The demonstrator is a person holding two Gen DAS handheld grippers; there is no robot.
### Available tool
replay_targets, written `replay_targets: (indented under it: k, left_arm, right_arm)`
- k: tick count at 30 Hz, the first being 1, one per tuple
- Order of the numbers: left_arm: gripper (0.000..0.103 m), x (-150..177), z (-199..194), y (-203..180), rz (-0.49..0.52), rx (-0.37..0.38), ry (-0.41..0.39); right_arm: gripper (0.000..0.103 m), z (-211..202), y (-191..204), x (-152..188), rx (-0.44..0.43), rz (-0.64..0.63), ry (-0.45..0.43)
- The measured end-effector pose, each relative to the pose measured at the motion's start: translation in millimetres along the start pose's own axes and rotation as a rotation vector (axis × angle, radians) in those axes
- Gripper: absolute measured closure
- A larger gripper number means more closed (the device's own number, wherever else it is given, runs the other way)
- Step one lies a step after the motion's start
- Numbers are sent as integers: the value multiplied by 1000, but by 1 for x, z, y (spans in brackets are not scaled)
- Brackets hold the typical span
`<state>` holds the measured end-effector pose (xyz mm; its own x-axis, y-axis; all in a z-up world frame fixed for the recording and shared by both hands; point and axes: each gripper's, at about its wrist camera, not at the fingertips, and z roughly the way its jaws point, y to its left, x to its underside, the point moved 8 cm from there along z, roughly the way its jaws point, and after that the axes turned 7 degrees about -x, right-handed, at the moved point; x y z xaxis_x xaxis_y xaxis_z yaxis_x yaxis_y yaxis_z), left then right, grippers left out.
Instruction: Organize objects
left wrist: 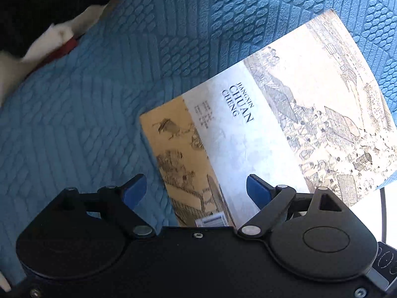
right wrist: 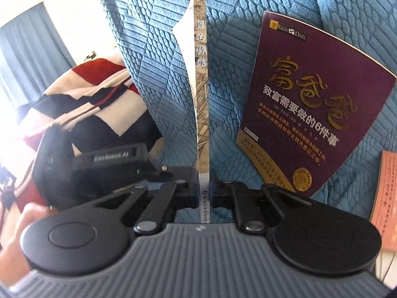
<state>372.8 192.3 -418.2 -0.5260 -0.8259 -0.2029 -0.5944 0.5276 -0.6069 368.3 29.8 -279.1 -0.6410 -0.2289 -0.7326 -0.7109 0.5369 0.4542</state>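
- Right gripper (right wrist: 204, 193): its jaws are clamped on the spine of the art book (right wrist: 201, 94), at the spine's near end, just ahead of the gripper body.
- From that grip the art book runs straight ahead of the right gripper, seen edge-on, spine toward the camera, with a white page edge bulging out on its left.
- Just left of the right gripper a hand (right wrist: 22, 226) shows at the edge of view, and ahead of it sits the black body of the left gripper (right wrist: 116, 164).
- Left gripper (left wrist: 196, 188), in its own view: its blue pads (left wrist: 135, 190) stand wide apart with nothing pressed between them. The art book's cover (left wrist: 248, 134) lies beneath and ahead of the gap; the right pad is over the cover, the left pad over the blue quilt (left wrist: 74, 124).
- That cover reaches ahead and to the right of the left gripper, showing a pale band of title lettering between two old-style drawings.
- Ahead and right of the right gripper a purple book (right wrist: 310, 104) lies face up on the quilt, apart from the art book.
- Far right of the right gripper, an orange book (right wrist: 387, 198) is cut off by the frame.
- Ahead and left of the right gripper lies a red, white and dark striped cloth (right wrist: 94, 99); beyond it, a curtain (right wrist: 27, 44).
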Motion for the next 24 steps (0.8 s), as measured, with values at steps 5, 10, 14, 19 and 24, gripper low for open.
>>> replay_targets:
  k: [5,10,14,19,24]
  left_arm:
    - [13,11,7,3,-59,-10,43]
    - [13,35,-6,30,-133,8,42]
    - [12,49,-30,52,-191,45,59]
    - [11,62,-41,74,-290,101,55]
    - [10,62,-35,77,-364,198,72]
  right_arm:
    - [93,-12,4,-1,8,40,-11]
    - [93,-22,14,-3,-4,56,-36]
    - [93,-35,23,-5,-22,59,-55]
    - [92,-47,25,-8,-47,119,-82]
    - [93,-57,28,-14,-89,180,-121]
